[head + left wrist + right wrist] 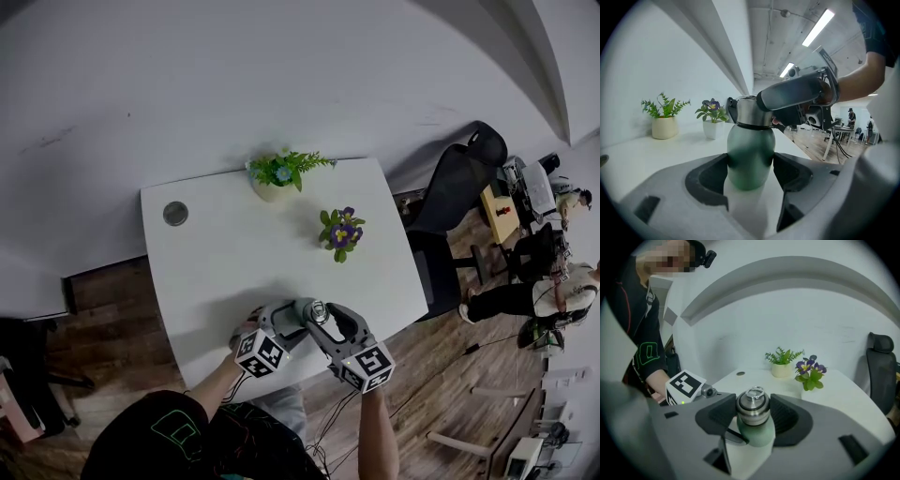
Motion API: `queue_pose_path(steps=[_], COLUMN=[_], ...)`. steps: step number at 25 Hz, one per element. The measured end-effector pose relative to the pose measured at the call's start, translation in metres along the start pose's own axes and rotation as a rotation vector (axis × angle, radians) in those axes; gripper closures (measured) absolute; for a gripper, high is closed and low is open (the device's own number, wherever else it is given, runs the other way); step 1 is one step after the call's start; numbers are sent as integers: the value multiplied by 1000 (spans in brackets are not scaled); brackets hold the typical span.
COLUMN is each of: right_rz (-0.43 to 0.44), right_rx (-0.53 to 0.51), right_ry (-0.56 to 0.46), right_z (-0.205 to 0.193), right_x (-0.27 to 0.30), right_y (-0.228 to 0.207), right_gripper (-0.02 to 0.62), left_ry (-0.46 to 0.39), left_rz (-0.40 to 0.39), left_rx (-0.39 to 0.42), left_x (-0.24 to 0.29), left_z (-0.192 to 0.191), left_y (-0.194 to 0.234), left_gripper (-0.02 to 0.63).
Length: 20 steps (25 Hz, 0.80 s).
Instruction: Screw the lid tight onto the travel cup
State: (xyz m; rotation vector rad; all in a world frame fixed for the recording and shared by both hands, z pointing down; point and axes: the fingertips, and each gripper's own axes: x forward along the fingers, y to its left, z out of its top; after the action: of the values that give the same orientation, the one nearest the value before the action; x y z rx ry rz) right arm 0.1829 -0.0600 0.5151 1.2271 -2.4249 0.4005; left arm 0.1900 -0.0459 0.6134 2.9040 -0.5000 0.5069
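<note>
Two tools meet at the near edge of your white desk [234,253] in the head view. Your left tool [292,319] comes in from the left and your right tool [325,323] from the right. The travel cup [316,314] stands upright between them. A green potted plant [281,173] sits at the far edge of the desk, and a purple-flowered plant [340,230] stands nearer, well apart from the cup.

In the left gripper view, your left tool [750,164] pinches the cup's green body [750,154] low down, a dark pad pressed against each side. Above it, your right tool [792,98] reaches across from the right and covers the steel lid [749,112]. Both plants stand on the desk at the left, behind the cup.

In the right gripper view, your right tool [753,412] is closed around the lid [752,405], its pads meeting the steel band on both sides. The ring on top of the lid stands clear between them. The green body [758,433] shows just below. The marker cube of your left tool [684,385] sits at the left, beside your sleeve.
</note>
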Motion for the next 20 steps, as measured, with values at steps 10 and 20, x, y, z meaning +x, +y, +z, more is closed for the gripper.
queue_pose_path(steps=[10, 20], right_rz=[-328, -519], right_rx=[152, 245], right_ry=[-71, -92], right_z=[0, -5], right_x=[-3, -5], right_y=[-3, -5], right_gripper=[362, 357], left_ry=[2, 11], left_rz=[0, 14], left_rx=[3, 2], left_x=[-1, 0], left_z=[0, -1], left_y=[0, 0], left_gripper=[291, 287])
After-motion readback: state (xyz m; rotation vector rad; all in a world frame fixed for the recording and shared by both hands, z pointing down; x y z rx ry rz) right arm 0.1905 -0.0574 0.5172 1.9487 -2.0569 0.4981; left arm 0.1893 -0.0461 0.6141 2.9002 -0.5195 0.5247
